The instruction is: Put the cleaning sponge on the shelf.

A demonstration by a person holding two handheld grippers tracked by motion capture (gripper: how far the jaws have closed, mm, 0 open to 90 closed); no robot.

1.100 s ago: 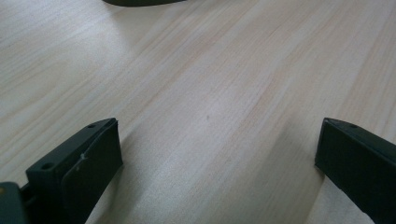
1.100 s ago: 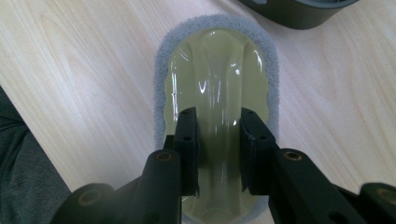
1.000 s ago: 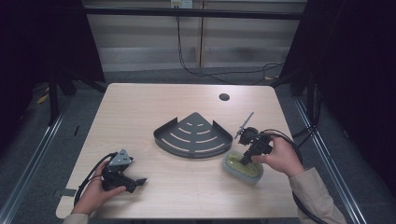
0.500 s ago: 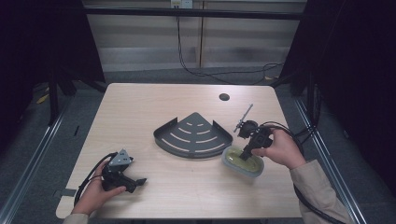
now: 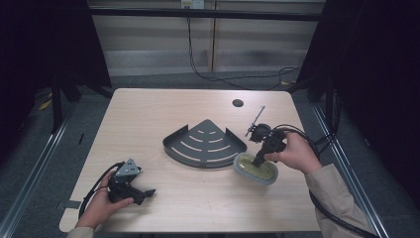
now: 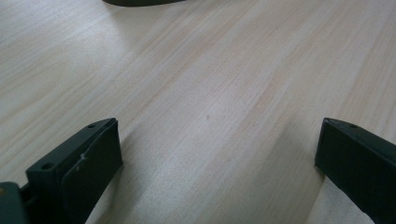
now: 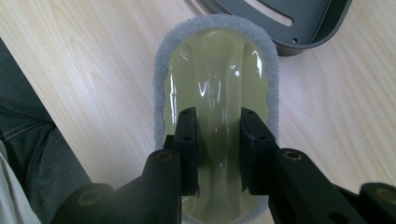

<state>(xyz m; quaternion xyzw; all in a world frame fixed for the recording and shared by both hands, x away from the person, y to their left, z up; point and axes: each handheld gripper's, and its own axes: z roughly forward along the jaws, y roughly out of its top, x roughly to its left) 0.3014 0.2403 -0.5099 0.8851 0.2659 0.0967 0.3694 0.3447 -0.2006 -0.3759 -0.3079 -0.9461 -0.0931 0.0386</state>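
In the right gripper view, the right gripper (image 7: 218, 149) has its two black fingers (image 7: 187, 144) pinching the raised central ridge of an olive-green scrubber (image 7: 217, 79), one finger on each side of the ridge. The scrubber's glossy green top sits on a grey sponge pad whose edge rings it. In the high view the scrubber (image 5: 256, 168) lies on the desk (image 5: 148, 114) at lower right of centre, just beside the rim of a dark fan-shaped rack (image 5: 204, 144) in the middle of the frame; whether they touch cannot be told. The right hand (image 5: 296, 152) holds the right gripper (image 5: 259, 160) tilted down onto it.

In the left gripper view, the left gripper (image 6: 217, 158) has its fingers (image 6: 84, 168) spread wide over bare wood. In the high view the left gripper (image 5: 143, 192) lies low on the desk at lower left, held by the left hand (image 5: 101, 206).
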